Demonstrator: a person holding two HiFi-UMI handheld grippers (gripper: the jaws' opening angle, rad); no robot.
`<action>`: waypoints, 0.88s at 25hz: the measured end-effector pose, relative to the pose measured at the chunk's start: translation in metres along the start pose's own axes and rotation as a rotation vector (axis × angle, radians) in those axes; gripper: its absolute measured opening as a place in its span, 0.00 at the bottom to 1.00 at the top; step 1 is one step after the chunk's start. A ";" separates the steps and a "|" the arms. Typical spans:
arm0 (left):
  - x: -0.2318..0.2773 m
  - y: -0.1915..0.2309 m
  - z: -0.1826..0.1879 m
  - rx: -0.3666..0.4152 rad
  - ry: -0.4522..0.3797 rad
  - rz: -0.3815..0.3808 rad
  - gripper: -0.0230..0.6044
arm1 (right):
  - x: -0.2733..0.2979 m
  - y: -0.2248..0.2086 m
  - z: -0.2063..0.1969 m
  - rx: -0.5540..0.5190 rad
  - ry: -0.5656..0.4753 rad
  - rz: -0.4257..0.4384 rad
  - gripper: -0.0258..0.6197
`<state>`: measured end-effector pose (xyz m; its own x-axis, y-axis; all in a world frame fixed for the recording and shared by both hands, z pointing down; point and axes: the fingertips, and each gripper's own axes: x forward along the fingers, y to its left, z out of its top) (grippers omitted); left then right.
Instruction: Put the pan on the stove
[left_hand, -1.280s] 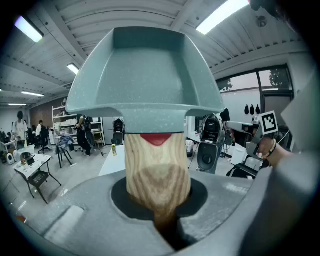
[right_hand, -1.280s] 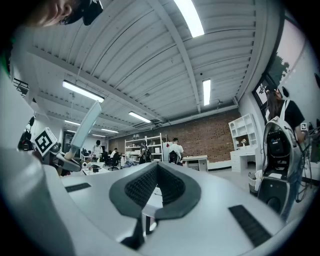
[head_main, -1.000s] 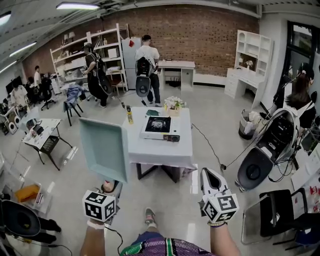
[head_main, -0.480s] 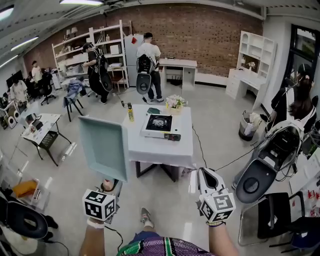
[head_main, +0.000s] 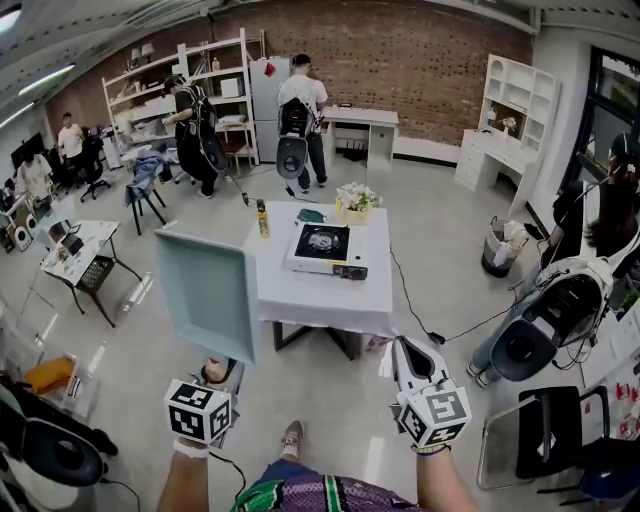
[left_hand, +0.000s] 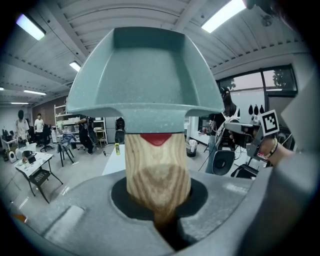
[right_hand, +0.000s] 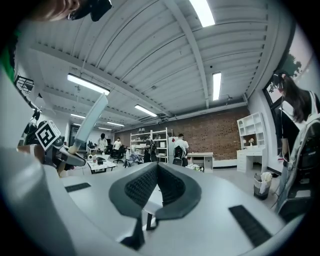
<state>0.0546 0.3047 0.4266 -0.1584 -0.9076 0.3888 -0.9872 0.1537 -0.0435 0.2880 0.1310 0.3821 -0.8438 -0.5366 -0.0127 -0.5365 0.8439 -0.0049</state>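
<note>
The left gripper (head_main: 216, 378) was clamped on the pale wooden handle (left_hand: 157, 165) of the pan (head_main: 205, 290), its 2 jaws pressed against the handle's sides, with a small red tab showing where the wood met the pan body. The pan, a square teal one with raised edges, stood nearly upright in the air with its hollow side facing the person. In the head view it sat low and to the left of the table (head_main: 322, 297), overlapping the table's left edge and well short of the stove (head_main: 325, 250). That stove, a single-burner portable unit, rested on the white cloth near the middle of the table, with nothing on its burner. A yellow bottle (head_main: 263, 218) stood at the far left corner of the table and a small bunch of flowers (head_main: 355, 198) at the far edge behind the stove. The right gripper (head_main: 408, 348) hung apart to the right, pointing toward the table, its 2 ribbed pads (right_hand: 142, 185) closed together at the tips with nothing between them.
</note>
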 end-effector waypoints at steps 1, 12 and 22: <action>0.005 0.004 0.002 0.001 0.001 -0.003 0.10 | 0.007 -0.001 -0.001 0.001 0.008 -0.001 0.04; 0.095 0.089 0.038 0.002 0.005 -0.037 0.10 | 0.116 -0.011 0.001 0.002 0.067 -0.033 0.04; 0.160 0.167 0.060 0.004 0.039 -0.085 0.10 | 0.224 -0.002 0.012 0.028 0.078 -0.044 0.04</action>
<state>-0.1367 0.1616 0.4265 -0.0732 -0.9012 0.4271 -0.9971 0.0750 -0.0128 0.1002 0.0089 0.3678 -0.8186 -0.5706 0.0658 -0.5733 0.8188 -0.0313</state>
